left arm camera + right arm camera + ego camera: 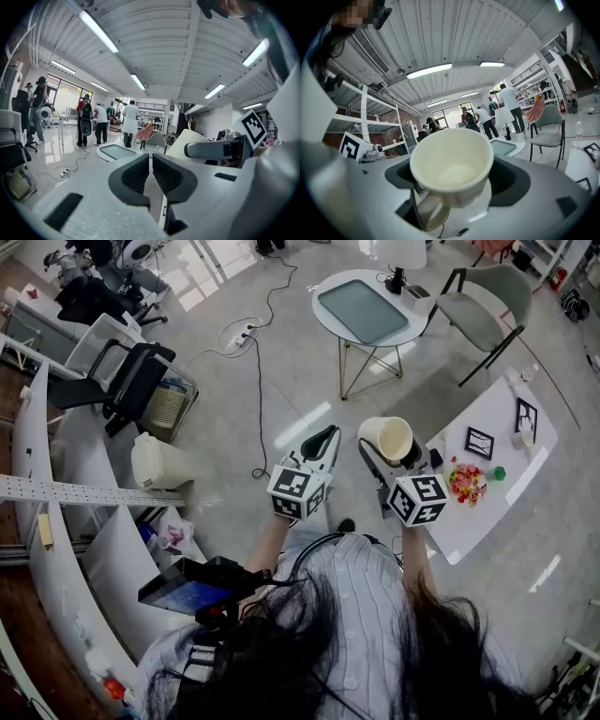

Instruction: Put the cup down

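A cream cup (385, 439) with a handle is clamped in my right gripper (392, 454), held in the air left of the white table (487, 507). In the right gripper view the cup (451, 164) fills the space between the jaws, its empty mouth facing the camera and its handle (427, 212) hanging down. My right gripper (454, 179) is shut on the cup's body. Beside it, my left gripper (322, 439) is also raised. In the left gripper view my left gripper (150, 164) has its ribbed pads almost together with nothing between them.
On the white table lie a heap of coloured sweets (466, 481) and two black-framed marker cards (479, 442). Farther off stand a round table with a tray (370, 310), a grey chair (483, 304), a power strip with cable (239, 334) and a white bin (155, 462).
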The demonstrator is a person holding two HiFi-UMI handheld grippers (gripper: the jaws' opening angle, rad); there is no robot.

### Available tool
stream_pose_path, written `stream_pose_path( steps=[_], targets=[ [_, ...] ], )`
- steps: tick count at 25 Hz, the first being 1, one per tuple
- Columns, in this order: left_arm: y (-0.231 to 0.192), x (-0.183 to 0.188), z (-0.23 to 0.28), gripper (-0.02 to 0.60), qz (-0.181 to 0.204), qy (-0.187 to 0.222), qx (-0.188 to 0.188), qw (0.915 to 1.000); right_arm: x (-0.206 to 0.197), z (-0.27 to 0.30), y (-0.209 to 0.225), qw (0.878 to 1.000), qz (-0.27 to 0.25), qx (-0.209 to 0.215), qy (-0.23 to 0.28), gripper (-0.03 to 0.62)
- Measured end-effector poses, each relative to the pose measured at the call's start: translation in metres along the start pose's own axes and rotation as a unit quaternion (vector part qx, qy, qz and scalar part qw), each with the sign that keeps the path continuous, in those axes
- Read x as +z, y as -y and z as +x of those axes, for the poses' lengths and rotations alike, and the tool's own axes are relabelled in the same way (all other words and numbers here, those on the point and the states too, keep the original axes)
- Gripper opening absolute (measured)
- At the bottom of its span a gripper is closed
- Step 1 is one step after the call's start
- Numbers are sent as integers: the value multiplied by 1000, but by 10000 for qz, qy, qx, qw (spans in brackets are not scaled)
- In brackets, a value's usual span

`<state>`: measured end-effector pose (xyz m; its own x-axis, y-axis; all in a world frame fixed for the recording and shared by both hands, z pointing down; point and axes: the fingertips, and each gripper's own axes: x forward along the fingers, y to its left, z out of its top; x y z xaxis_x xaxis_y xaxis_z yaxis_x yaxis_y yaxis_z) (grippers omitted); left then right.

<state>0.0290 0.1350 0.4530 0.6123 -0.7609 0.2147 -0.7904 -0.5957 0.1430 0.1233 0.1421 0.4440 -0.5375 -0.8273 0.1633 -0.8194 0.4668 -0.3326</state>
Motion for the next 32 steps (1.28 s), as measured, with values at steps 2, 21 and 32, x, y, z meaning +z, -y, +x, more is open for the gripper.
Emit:
stream_pose_path(
  steps=[2, 21, 32],
  targets=[
    [-6, 1, 7, 34, -27, -7, -6, 10000, 1, 8, 4, 10000, 15, -11, -10, 414],
    [-132, 30, 115, 34, 6, -308, -475, 9984, 34, 154, 45, 9990, 227, -374, -114, 414],
    [-213, 43, 159, 34, -42, -461, -803, 9957, 48, 244, 51, 9974, 246, -630, -245, 414]
  ],
)
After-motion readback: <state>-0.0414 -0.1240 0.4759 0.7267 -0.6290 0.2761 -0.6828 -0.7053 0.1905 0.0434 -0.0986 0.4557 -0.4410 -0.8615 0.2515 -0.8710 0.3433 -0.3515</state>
